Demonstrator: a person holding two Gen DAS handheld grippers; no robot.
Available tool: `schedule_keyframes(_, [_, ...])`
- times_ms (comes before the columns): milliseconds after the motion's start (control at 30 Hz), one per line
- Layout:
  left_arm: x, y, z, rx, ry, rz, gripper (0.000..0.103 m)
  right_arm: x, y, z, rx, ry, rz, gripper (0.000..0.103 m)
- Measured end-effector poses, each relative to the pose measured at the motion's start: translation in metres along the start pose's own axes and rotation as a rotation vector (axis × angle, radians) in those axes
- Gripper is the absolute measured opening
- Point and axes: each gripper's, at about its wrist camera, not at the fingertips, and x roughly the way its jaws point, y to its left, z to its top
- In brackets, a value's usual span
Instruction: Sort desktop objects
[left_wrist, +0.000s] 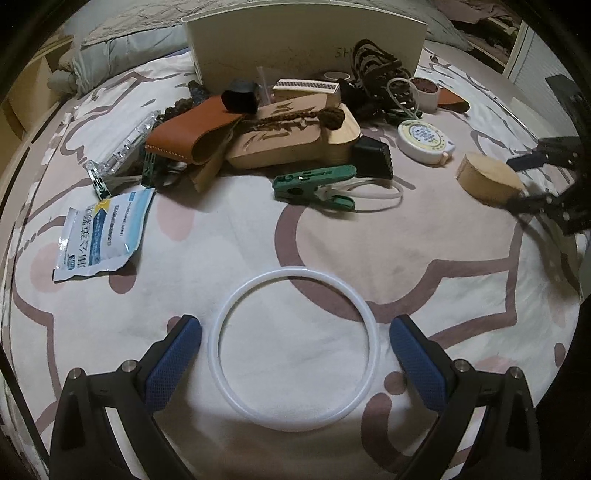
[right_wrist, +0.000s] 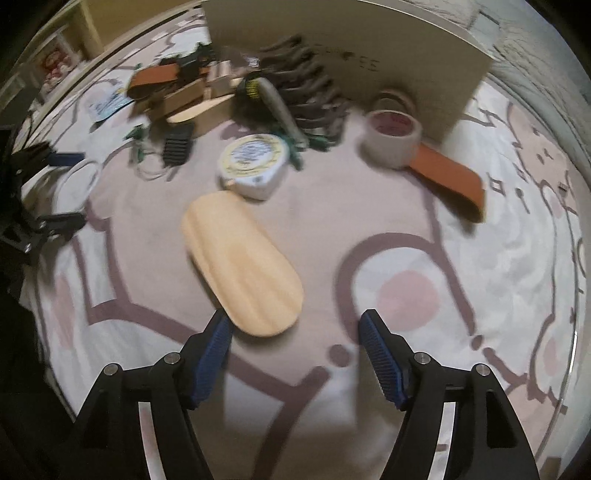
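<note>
1. Desktop objects heaped on bed (left_wrist: 424, 258) before cardboard box (left_wrist: 306, 40); tangled, so liable to drag neighbours.
2. Wooden lid (right_wrist: 240, 262) beside right gripper (right_wrist: 295, 332), jaws spread; may slide.
3. White ring (left_wrist: 293, 349) between left gripper (left_wrist: 295, 332) jaws, spread; thin, could slip.

Pale bedsheet (left_wrist: 424, 236) patterned with mauve-brown outlines and pink dots. White round plastic ring (left_wrist: 293, 273). Green plastic clip (left_wrist: 314, 182). Tan-orange leather sleeve (left_wrist: 184, 134) with light stitching. White pouch (left_wrist: 103, 229), blue and yellow print. White round tape measure (left_wrist: 424, 142), yellow-rimmed label. Pale plain oval wooden lid (right_wrist: 240, 262). Left tongs (left_wrist: 293, 332) and right tongs (right_wrist: 295, 328): black, blue textured pads.
</note>
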Motion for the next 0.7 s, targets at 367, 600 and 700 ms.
schedule_keyframes(367, [0.006, -0.001, -0.001, 0.013, 0.011, -0.005, 0.103, 0.006, -0.048, 0.006, 0.159, -0.009, -0.079, 0.072])
schedule_keyframes(600, [0.005, -0.003, -0.003, 0.015, 0.003, -0.008, 0.103, -0.005, -0.03, 0.005, 0.102, -0.049, -0.017, 0.096])
schedule_keyframes(700, [0.004, -0.001, -0.004, 0.012, -0.002, -0.008, 0.103, -0.006, -0.013, 0.013, 0.067, -0.069, 0.035, 0.103])
